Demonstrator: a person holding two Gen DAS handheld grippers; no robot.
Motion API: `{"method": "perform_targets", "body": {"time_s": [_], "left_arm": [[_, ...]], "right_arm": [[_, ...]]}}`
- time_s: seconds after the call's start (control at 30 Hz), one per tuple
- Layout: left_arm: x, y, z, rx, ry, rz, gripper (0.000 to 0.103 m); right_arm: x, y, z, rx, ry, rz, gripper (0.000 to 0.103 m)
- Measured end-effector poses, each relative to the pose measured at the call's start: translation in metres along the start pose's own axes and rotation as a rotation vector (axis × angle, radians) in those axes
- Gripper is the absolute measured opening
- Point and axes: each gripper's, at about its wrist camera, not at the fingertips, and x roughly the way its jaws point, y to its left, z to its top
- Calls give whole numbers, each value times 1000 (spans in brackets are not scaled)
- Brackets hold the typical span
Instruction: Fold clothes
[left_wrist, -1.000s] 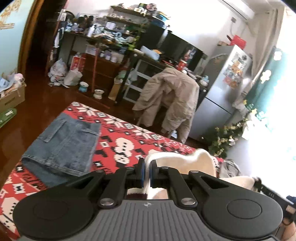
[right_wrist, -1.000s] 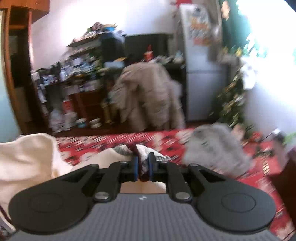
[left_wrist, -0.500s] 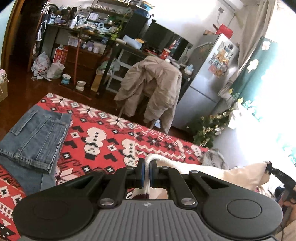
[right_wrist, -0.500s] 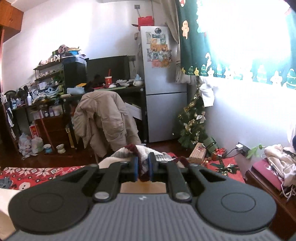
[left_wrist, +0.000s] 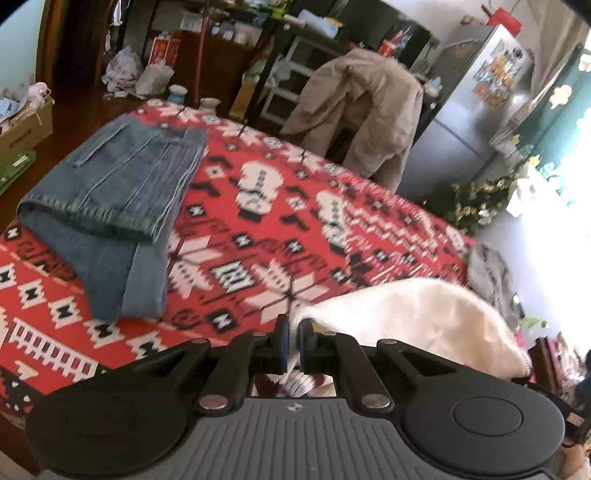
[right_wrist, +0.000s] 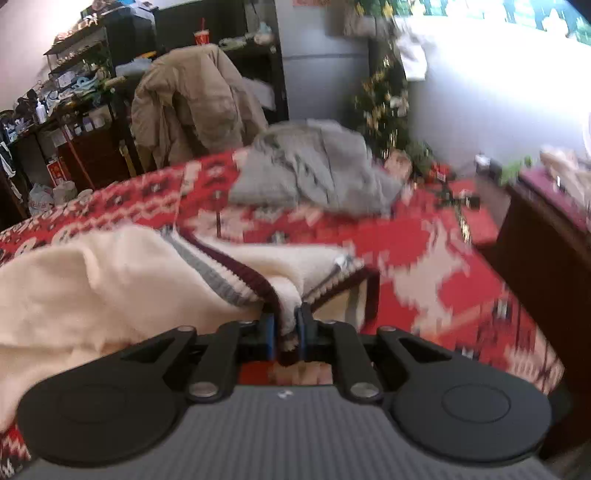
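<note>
Cream knit sweater (right_wrist: 92, 291), with a maroon and grey ribbed collar, held at two points above the red patterned blanket (left_wrist: 280, 229). Left gripper (left_wrist: 291, 345): narrow, clamped on a cream edge of the sweater. Right gripper (right_wrist: 288, 334): narrow, clamped on the ribbed collar beside the zip. Body of the sweater draped between the two grips, sagging onto the blanket near its front edge.

Step in hand, as judged: laying the sweater out flat before the first fold. No fold yet visible in it.

Folded jeans (left_wrist: 110, 206) lying toward the left edge of the blanket, well apart from the sweater. Grey garment (right_wrist: 314, 173) heaped at the far right edge, unfolded.

Next move, as judged:
- Lower both grips level and spread them apart to take out the slack.
- Set the sweater on the bare middle of the blanket, clear of the jeans.
- Release only once the cloth lies flat; otherwise a bunched collar likely.
</note>
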Motion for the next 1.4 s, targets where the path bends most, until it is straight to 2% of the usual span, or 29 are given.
{"method": "perform_targets", "body": {"time_s": [0.1,0.3,0.43,0.53,0.63,0.73,0.8,0.87,0.97,1.1,1.27,1.4], "left_arm": [[3,2,-5,2,9,1,6],[-3,-4,-7,10,-3,-33,5],[-10,-18,-10,42,-11,-111,5],[-13,-31,-14,50,6,-205,5],[-9,-46,-21,53,39,-282,5],[-3,-65,-29,83,66,-322,5],[1,-78,-37,116,79,-339,5],[3,-89,-43,146,89,-351,5],[6,-104,-53,191,104,-369,5],[8,-112,-60,241,103,-351,5],[10,-110,-63,230,122,-382,5],[12,-112,-66,233,129,-408,5]], "right_arm": [[-3,-1,-14,-2,17,16,14],[-25,8,-19,10,-10,18,27],[-48,25,-9,-43,-58,-2,36],[-65,42,-5,-71,-90,35,44],[-76,65,-2,-115,-106,105,45],[-82,92,-2,-135,-92,234,47],[-83,110,-4,-127,-54,342,47],[-82,124,-7,-79,8,475,51],[-77,141,-12,-16,87,594,59],[-70,152,-14,33,147,642,60],[-55,141,-10,160,233,730,61],[-42,145,-10,168,296,736,60]]}}
